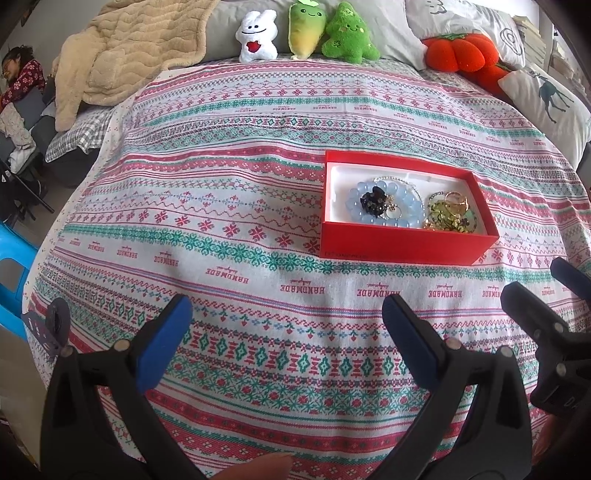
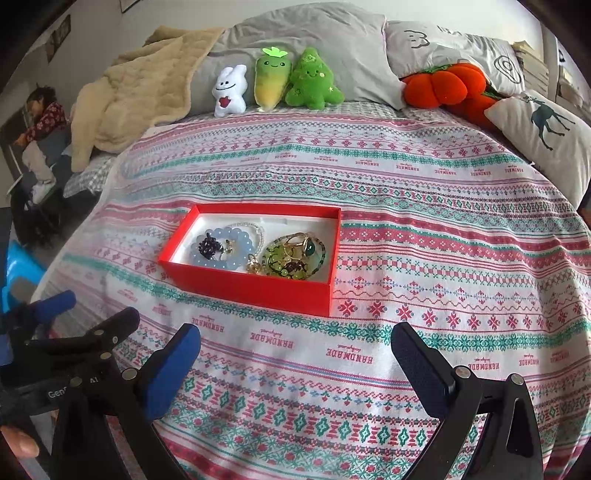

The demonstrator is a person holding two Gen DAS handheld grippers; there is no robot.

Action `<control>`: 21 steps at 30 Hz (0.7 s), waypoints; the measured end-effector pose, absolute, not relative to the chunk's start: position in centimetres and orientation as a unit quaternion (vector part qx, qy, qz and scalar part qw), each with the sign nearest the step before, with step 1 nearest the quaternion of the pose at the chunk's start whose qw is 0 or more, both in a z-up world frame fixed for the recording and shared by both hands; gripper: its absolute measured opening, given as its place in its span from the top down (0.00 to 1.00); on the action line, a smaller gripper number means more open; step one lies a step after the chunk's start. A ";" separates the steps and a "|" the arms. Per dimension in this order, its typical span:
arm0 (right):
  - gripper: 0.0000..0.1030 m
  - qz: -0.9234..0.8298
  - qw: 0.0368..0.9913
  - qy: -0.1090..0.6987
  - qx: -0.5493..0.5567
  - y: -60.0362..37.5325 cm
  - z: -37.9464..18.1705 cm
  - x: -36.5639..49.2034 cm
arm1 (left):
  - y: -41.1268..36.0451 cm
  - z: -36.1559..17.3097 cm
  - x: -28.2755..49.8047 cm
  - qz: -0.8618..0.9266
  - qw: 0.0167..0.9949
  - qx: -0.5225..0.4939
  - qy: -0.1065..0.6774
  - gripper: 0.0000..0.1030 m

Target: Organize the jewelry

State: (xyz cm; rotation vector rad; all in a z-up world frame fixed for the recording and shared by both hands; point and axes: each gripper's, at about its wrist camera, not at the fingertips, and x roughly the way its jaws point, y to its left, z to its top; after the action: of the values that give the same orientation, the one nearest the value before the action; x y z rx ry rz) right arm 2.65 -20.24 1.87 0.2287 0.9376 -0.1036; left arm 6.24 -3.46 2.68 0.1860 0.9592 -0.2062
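A red box [image 1: 402,245] [image 2: 251,288] with a white lining lies on the patterned bedspread. Inside it are a pale blue bead bracelet [image 1: 404,218] [image 2: 238,260], a dark beaded piece [image 1: 373,199] [image 2: 208,245], a thin clear-bead chain [image 2: 255,227], gold rings [image 1: 456,201] [image 2: 299,242] and a green round piece [image 2: 291,260]. My left gripper [image 1: 284,314] is open and empty over the bedspread, short of the box and to its left. My right gripper [image 2: 295,343] is open and empty, just short of the box's near wall. Each gripper shows at the edge of the other's view.
The patterned cloth [image 1: 221,184] [image 2: 443,258] covers the bed. Plush toys [image 1: 306,33] [image 2: 280,81], an orange pumpkin cushion [image 2: 443,86], pillows [image 2: 543,129] and a beige blanket [image 1: 122,55] lie at the back. A person [image 1: 18,74] sits at far left beside a blue stool [image 1: 14,273].
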 end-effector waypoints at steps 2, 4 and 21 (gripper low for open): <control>0.00 -0.051 0.885 0.450 0.110 -20.3 1.8 2.7 | -3.5 2.7 6.2 -0.099 0.878 0.089 0.459 0.01; 0.00 -0.053 0.884 0.452 0.111 -20.4 1.8 2.8 | -3.5 2.7 6.2 -0.099 0.879 0.089 0.458 0.01; 0.00 -0.053 0.883 0.453 0.112 -20.6 1.8 2.7 | -3.5 3.0 5.8 -0.108 0.880 0.092 0.452 0.01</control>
State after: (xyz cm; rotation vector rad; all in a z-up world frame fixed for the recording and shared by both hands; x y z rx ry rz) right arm 2.67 -20.55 1.83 0.2336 0.9428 -0.1095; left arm 5.76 -3.53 2.97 0.1925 0.9426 -0.2256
